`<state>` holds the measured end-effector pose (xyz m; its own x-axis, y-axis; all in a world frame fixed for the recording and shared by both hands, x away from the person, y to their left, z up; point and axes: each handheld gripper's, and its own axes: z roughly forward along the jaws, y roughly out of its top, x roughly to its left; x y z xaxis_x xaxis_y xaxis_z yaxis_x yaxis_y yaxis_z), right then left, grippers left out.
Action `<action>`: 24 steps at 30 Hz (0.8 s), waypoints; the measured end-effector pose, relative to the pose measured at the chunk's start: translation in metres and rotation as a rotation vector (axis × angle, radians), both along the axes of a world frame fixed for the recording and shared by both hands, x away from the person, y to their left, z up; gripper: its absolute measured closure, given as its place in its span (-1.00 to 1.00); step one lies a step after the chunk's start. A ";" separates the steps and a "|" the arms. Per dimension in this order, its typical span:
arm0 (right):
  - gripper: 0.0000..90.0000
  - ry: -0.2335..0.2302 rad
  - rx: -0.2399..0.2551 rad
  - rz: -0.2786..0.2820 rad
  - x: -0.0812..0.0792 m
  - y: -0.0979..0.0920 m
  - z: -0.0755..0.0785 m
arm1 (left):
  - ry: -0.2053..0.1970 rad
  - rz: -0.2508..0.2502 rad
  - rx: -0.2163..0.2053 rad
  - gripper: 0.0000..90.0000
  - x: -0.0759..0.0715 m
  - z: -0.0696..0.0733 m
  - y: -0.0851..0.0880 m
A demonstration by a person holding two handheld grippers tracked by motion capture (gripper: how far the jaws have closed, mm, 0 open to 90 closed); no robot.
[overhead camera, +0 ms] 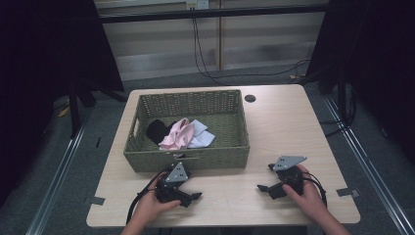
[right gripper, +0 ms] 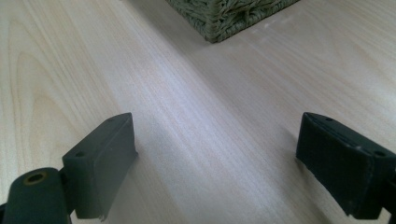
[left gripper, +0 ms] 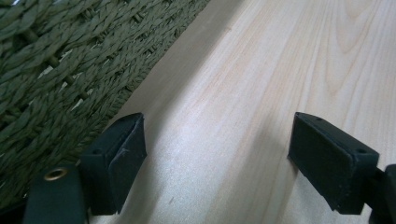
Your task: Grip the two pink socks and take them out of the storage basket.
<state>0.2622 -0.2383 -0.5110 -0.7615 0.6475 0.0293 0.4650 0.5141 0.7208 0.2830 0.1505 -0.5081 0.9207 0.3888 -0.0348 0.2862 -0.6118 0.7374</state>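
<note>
**Pale wooden bench, both tongs resting spread**

On the light wood bench (overhead camera: 274, 122), the left tongs (overhead camera: 193, 196) lie with jaws wide apart, nothing between them, just beside the front wall of the woven green basket (overhead camera: 188, 159). The right tongs (overhead camera: 266, 178) lie spread and empty too, well apart from the left pair, near the basket's corner. Inside the basket lie a pink cloth (overhead camera: 177, 134), a black cloth (overhead camera: 156, 129) and a pale blue cloth (overhead camera: 201, 134), bunched together.

round dark hole (overhead camera: 250, 98) in tabletop near far edge | black cables (overhead camera: 205, 63) on floor beyond table | grey carpet (overhead camera: 58, 161)
</note>
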 end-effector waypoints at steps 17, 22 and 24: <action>-0.76 0.000 0.000 0.000 0.000 0.000 0.000 | 0.053 -0.034 0.020 -0.52 0.000 0.035 -0.014; -0.75 0.000 0.000 0.000 0.000 0.000 0.000 | 0.069 -0.040 0.008 -0.52 0.002 0.049 -0.015; -0.76 0.000 0.000 0.000 0.000 0.000 0.000 | 0.071 -0.039 0.023 -0.51 0.002 0.055 -0.016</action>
<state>0.2623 -0.2383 -0.5109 -0.7615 0.6475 0.0296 0.4652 0.5141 0.7206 0.2853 0.1342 -0.4534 0.9308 0.3538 -0.0922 0.3130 -0.6405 0.7013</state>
